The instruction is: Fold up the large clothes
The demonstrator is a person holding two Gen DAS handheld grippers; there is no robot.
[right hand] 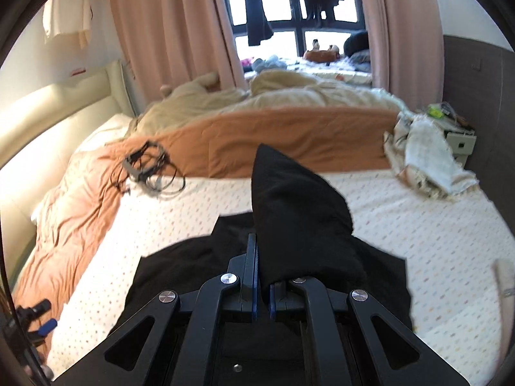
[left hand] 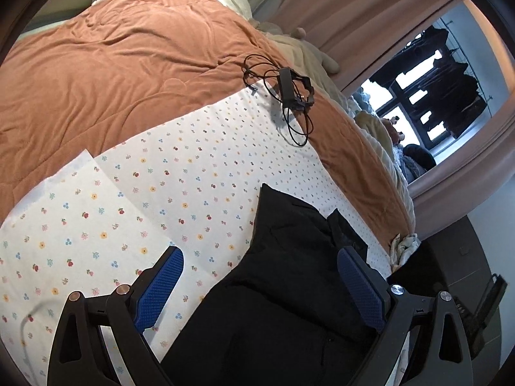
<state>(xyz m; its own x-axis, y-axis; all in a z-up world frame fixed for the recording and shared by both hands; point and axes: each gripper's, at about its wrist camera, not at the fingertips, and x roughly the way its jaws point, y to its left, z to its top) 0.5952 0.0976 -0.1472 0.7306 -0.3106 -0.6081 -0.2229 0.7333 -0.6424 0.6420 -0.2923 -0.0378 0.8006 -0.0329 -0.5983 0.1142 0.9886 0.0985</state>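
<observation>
A large black garment (left hand: pixel 276 292) lies on a white flower-print sheet (left hand: pixel 180 180) spread over the bed. My left gripper (left hand: pixel 260 263) is open, its blue pads (left hand: pixel 161 286) apart above the garment's edge, holding nothing. In the right wrist view my right gripper (right hand: pixel 262 257) is shut on a fold of the black garment (right hand: pixel 289 199), which stands up in a peak above the jaws. The rest of the garment (right hand: pixel 180 263) lies flat on the sheet (right hand: pixel 434 231) under the gripper.
An orange duvet (left hand: pixel 112 74) covers the far half of the bed. A black device with tangled cables (left hand: pixel 293 93) lies at the sheet's far edge; it also shows in the right wrist view (right hand: pixel 148 167). A crumpled cream cloth (right hand: pixel 421 157) sits at the bed's right corner. Pink curtains (right hand: pixel 170 25) hang beyond.
</observation>
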